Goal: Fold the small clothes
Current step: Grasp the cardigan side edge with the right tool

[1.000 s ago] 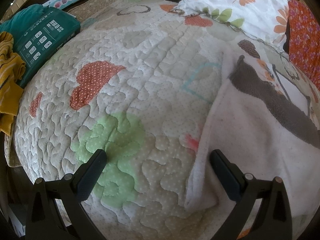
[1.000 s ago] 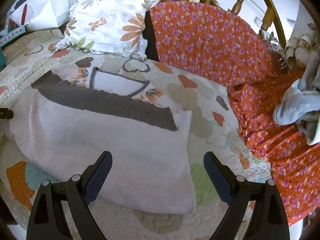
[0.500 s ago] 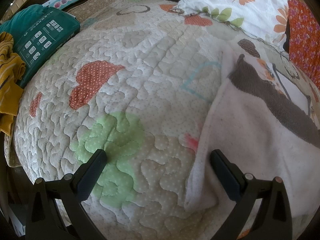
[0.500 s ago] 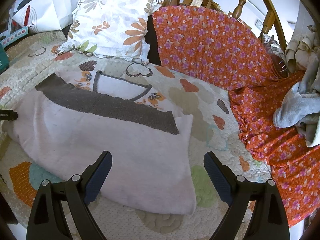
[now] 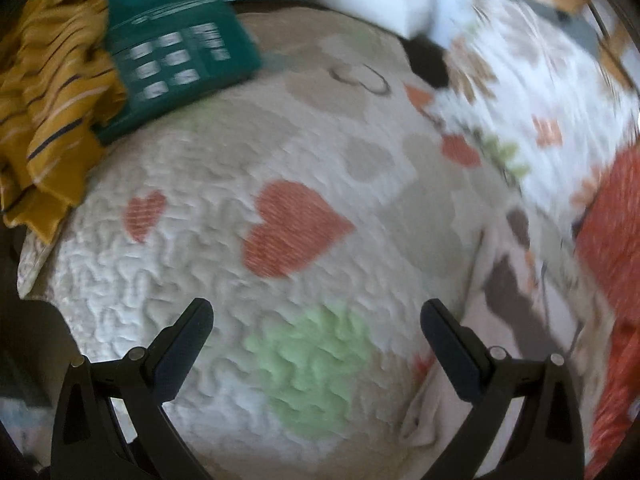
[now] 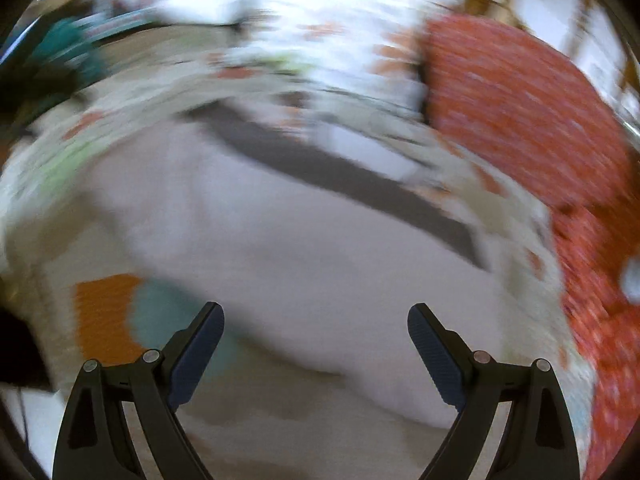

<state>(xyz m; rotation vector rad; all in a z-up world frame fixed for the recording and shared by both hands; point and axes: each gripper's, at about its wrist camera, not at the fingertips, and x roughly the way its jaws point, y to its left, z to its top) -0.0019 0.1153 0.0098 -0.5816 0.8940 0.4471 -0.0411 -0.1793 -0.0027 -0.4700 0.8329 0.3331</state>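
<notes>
The pale pink fleece garment with a dark grey band point(image 6: 304, 248) lies spread across the middle of the right wrist view, on the quilted cream bedspread with heart patches point(image 5: 224, 208). It looks laid flat, perhaps already doubled over once (blur makes that hard to judge), so the folding seems at most partly done, with the tidy final folds left.

The right gripper point(image 6: 316, 332) hangs above the garment's near edge, jaws spread wide and empty. The left gripper point(image 5: 316, 324) is likewise spread and empty, over bare quilt at the lower centre of its frame, with the garment only at the right edge point(image 5: 504, 300).

The left view alone shows a crumpled mustard striped cloth point(image 5: 52, 92) at upper left, touching a teal printed package point(image 5: 176, 48). The right view alone shows the garment's full spread and an orange floral cushion point(image 6: 520, 104) at upper right.
</notes>
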